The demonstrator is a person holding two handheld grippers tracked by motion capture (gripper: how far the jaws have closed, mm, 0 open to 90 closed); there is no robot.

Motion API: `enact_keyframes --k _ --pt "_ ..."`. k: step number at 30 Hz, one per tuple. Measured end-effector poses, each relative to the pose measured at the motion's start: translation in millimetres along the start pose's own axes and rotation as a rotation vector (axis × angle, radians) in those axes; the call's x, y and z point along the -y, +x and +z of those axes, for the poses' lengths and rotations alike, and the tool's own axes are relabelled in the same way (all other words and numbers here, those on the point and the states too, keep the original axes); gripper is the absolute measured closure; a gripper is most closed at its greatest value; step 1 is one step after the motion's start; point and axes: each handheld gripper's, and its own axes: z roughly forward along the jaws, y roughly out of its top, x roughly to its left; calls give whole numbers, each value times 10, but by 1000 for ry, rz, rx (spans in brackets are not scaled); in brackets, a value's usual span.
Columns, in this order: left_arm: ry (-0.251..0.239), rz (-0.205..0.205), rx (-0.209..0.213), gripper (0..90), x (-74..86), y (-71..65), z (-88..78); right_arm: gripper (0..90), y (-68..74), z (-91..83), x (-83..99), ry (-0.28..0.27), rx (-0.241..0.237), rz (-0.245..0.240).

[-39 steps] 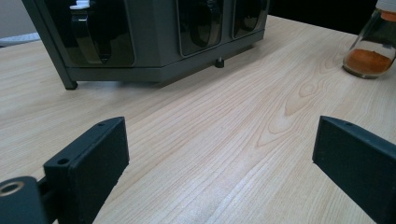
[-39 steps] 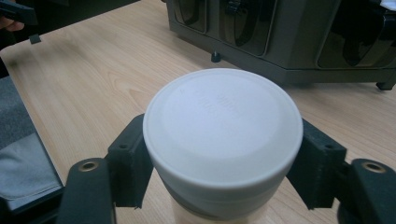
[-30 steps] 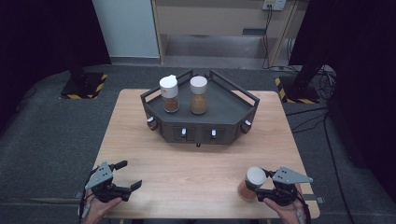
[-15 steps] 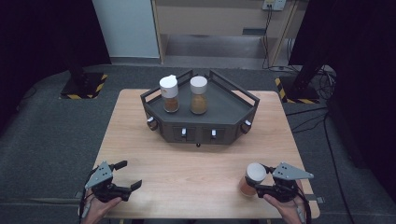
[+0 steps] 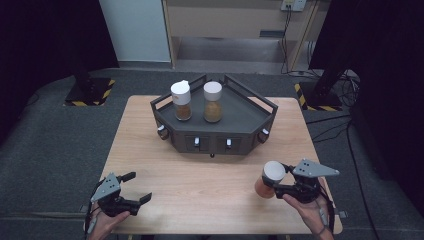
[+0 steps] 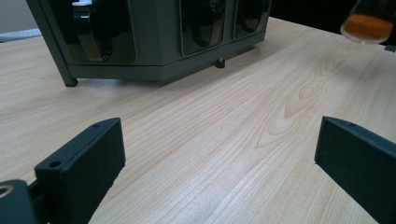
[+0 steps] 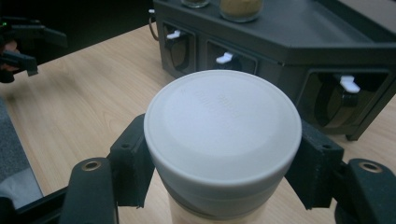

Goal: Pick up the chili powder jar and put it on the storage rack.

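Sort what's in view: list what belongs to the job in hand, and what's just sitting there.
In the job:
- white-lidded jar of orange powder
- right hand-held gripper, shut on it
- dark grey angular rack

Sitting there:
- two white-capped spice jars on rack
- left hand-held gripper, open

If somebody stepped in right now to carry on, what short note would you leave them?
Right gripper: fingers shut on the white-lidded spice jar, just above the table's near right part.
Left gripper: open, holding nothing, near left of the table.
Dark rack: two jars already stand on it, the flip-cap jar and the flat-lid jar.
Left: probably set the held jar on the rack beside them.
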Motion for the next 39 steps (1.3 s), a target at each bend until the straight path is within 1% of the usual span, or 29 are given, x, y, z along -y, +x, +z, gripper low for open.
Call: enact_keyframes --k 7,23,27,32,39 --pt "0 -3 2 7 1 4 1 333 -1 -5 -252 1 15 -23" --pt "5 -5 7 6 -3 12 8 333 -139 -50 -829 -4 9 -12" --pt "5 -5 9 6 -2 14 12 333 -172 -28 -964 5 5 -11" --pt "6 -6 7 6 -2 14 11 333 -174 20 -1136 10 9 -19" --pt "6 -6 8 6 -1 17 10 333 -220 142 -1365 16 4 -9"
